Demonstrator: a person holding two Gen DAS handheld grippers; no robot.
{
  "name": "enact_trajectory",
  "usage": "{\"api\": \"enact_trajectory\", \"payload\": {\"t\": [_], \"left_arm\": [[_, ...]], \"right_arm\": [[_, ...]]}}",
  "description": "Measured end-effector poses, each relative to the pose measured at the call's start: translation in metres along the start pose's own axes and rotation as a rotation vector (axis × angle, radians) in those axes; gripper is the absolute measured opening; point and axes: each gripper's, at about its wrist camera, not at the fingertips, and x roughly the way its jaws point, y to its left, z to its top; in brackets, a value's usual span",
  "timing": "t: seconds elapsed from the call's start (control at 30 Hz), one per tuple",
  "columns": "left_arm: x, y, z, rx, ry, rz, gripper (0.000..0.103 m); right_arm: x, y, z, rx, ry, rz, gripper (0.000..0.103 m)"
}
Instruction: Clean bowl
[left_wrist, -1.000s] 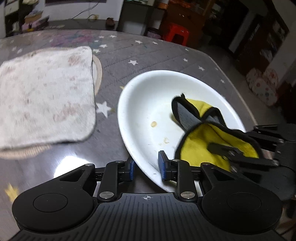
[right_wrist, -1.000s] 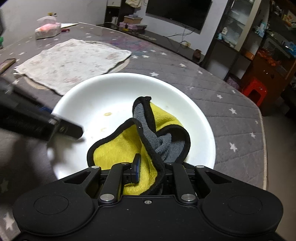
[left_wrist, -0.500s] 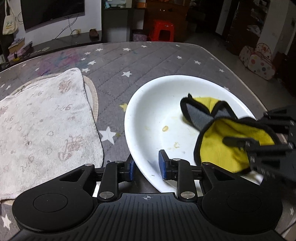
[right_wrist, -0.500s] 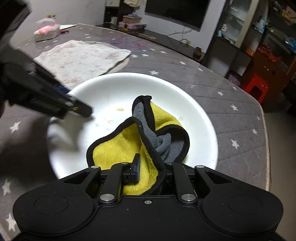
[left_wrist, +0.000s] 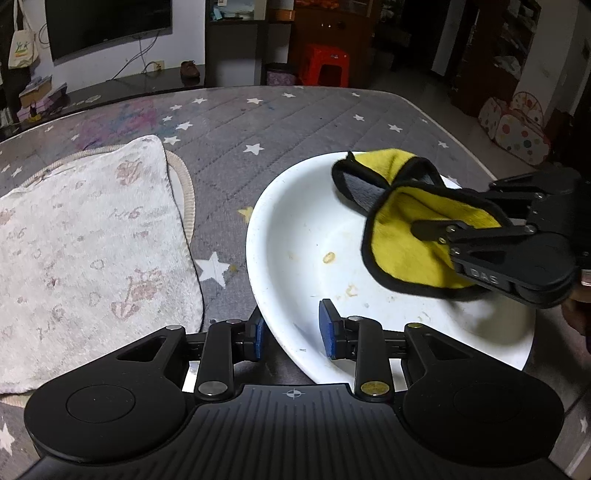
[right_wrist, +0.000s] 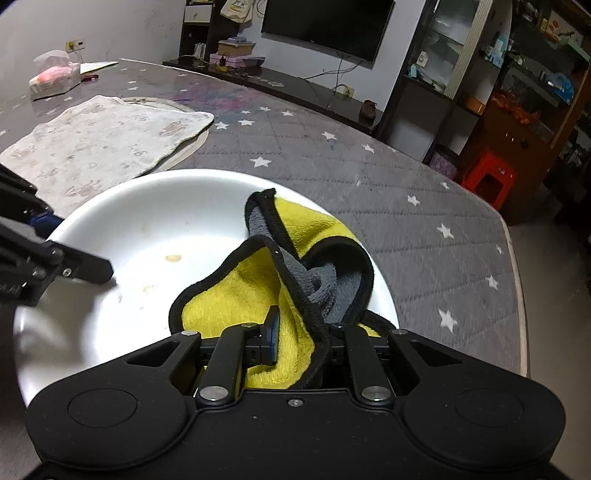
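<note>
surface: star-print table (left_wrist: 303, 122) | on it: bowl (left_wrist: 295, 236), towel (left_wrist: 85, 243), tissue pack (right_wrist: 55, 74)

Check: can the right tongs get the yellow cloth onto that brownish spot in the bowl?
Probably yes. The right tongs grip the yellow cloth just beside the spot; bare bowl lies between.

Hidden and cut-off parts at the white bowl.
The left tool (left_wrist: 291, 334) covers the near rim of the bowl (left_wrist: 295, 229); whether its opening blue pads (left_wrist: 326, 328) touch that rim cannot be told. The right tool (right_wrist: 301, 341) buries its right pad under the yellow-and-grey cloth (right_wrist: 258, 295), which also conceals the bowl floor beneath. The patterned towel (left_wrist: 85, 251) runs off the left edge, hiding most of the round mat (left_wrist: 184, 192). A hand (left_wrist: 580, 310) is cut off at right.
</note>
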Motion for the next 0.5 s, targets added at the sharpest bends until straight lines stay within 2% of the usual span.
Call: {"api": "enact_trajectory", "payload": {"t": [0.33, 0.5], "left_arm": [[-0.011, -0.008, -0.015, -0.121, 0.015, -0.020, 0.032], [-0.020, -0.015, -0.025, -0.190, 0.018, -0.051, 0.036]], "right_arm": [[0.011, 0.003, 0.010, -0.005, -0.020, -0.008, 0.015], [0.010, 0.002, 0.008, 0.006, -0.025, -0.005, 0.015]]}}
